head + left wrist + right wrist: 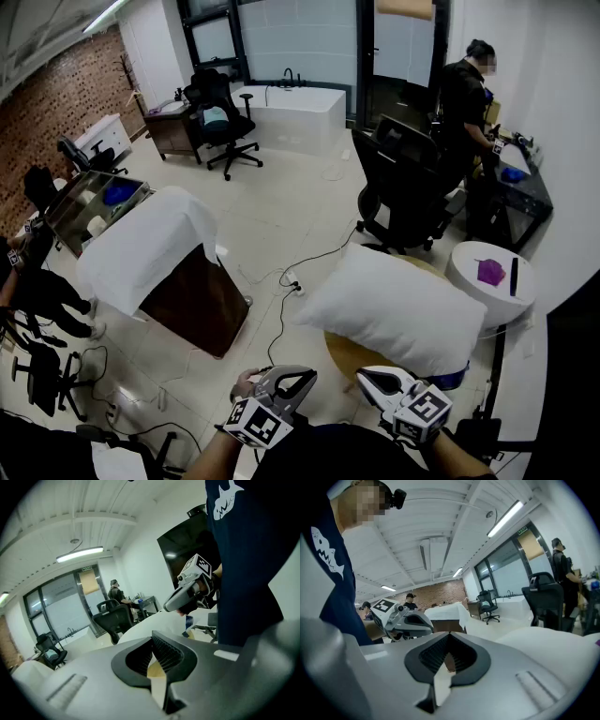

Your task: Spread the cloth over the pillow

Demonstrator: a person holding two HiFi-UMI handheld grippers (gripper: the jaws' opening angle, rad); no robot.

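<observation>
- Nearest to the camera, low in the head view, are the left gripper point(298, 377) and the right gripper point(368, 379), held close to the body and side by side.
- Both have their jaws pressed together with nothing between them; each gripper view shows only the ribbed pads meeting, no fabric.
- I judge that they are held low and idle because the work is not yet begun: neither one touches the task's things.
- Just beyond the right gripper lies the pillow point(394, 309), white and plump, on a round wooden table point(349, 356). It lies flat and bare, probably put there so that it can be covered from above.
- The cloth point(141, 244) is well apart from the pillow, to the left and farther away. It hangs over a dark wooden cabinet point(202, 300), and its edges fall down the sides.
- Between the cabinet and the pillow the floor carries a cable point(281, 305), which could catch a foot on the way.
- The next move, as I judge it, is to go to the left, open the jaws and take the cloth by an edge or by two corners.
- Far behind, a black office chair point(403, 183) and a person point(464, 94) at a desk take no part.
</observation>
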